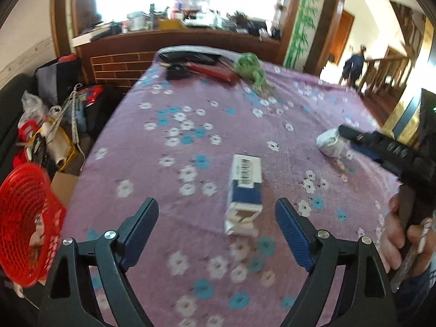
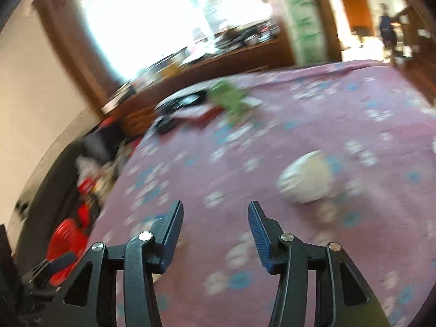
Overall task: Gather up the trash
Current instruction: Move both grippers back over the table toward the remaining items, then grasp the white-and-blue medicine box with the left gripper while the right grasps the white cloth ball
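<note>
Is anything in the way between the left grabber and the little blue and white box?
No. The left gripper is open, and the blue and white box lies just ahead between its fingers on the flowered purple cloth. Only bare cloth shows between them.

You have two grippers in view — left gripper (image 1: 216, 212), right gripper (image 2: 215, 212). On purple cloth (image 1: 163, 190): one blue-white carton (image 1: 244, 193), one crumpled white wad (image 1: 331, 143), one green rag (image 1: 249, 69), one red case (image 1: 215, 72). One red basket (image 1: 24, 223) — off table edge.
</note>
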Tool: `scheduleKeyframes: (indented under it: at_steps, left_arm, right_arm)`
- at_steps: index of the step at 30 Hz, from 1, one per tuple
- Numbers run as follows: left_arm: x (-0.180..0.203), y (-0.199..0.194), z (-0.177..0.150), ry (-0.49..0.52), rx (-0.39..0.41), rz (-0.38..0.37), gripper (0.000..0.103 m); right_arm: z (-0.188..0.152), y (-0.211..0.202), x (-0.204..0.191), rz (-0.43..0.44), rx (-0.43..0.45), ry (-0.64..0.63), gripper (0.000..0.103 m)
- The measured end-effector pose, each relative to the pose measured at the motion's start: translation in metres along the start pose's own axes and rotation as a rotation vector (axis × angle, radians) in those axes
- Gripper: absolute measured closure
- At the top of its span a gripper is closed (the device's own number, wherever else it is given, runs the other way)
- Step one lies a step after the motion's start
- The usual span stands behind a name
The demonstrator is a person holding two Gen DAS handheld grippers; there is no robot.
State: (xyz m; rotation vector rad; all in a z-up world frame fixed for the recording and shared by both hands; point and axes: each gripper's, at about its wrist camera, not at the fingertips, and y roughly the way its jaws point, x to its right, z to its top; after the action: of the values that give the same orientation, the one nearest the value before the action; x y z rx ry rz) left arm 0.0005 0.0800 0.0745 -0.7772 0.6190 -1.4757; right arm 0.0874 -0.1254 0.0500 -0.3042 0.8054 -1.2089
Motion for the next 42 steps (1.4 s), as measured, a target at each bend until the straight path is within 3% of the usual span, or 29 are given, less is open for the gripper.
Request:
scheduleKeyframes:
  at_steps: [4, 7, 10, 12, 18, 25, 32, 34, 36, 38, 42]
  left_arm:
    - [0.022, 0.037, 0.007, 0.044, -0.053, 0.059, 0.017]
    - [0.032, 0.057, 0.006, 0.084, -0.064, 0.096, 0.02]
    - [0.035, 0.07, 0.006, 0.092, -0.075, 0.098, 0.045]
    - [0.032, 0.078, 0.006, 0.079, -0.082, 0.089, 0.07]
    - [0.021, 0.078, 0.004, 0.032, 0.003, 0.052, 0.07]
    - [0.007, 0.059, 0.012, 0.003, 0.109, 0.091, 0.07]
    - [0.015, 0.053, 0.007, 0.038, 0.134, 0.101, 0.07]
    - [0.015, 0.054, 0.006, 0.045, 0.132, 0.102, 0.07]
    - [0.016, 0.054, 0.005, 0.05, 0.135, 0.108, 0.07]
    - [0.015, 0.053, 0.005, 0.047, 0.136, 0.107, 0.07]
    - [0.015, 0.053, 0.005, 0.044, 0.145, 0.118, 0.07]
  right_arm:
    - [0.012, 0.0, 0.05, -0.058, 0.028, 0.133, 0.047]
    - [0.017, 0.002, 0.072, -0.049, 0.013, 0.217, 0.047]
    - [0.017, 0.005, 0.08, -0.043, 0.003, 0.236, 0.046]
    - [0.016, 0.007, 0.081, -0.049, -0.003, 0.243, 0.042]
    - [0.011, 0.016, 0.085, -0.059, -0.012, 0.239, 0.038]
    - [0.015, 0.028, 0.078, -0.056, -0.068, 0.278, 0.035]
    - [0.038, 0.058, 0.072, -0.189, -0.115, 0.272, 0.034]
    - [0.038, 0.071, 0.073, -0.183, -0.146, 0.277, 0.035]
    - [0.035, 0.077, 0.067, -0.21, -0.158, 0.24, 0.041]
    - [0.029, 0.075, 0.058, -0.207, -0.156, 0.191, 0.06]
    - [0.015, 0.054, 0.032, -0.136, -0.145, 0.122, 0.065]
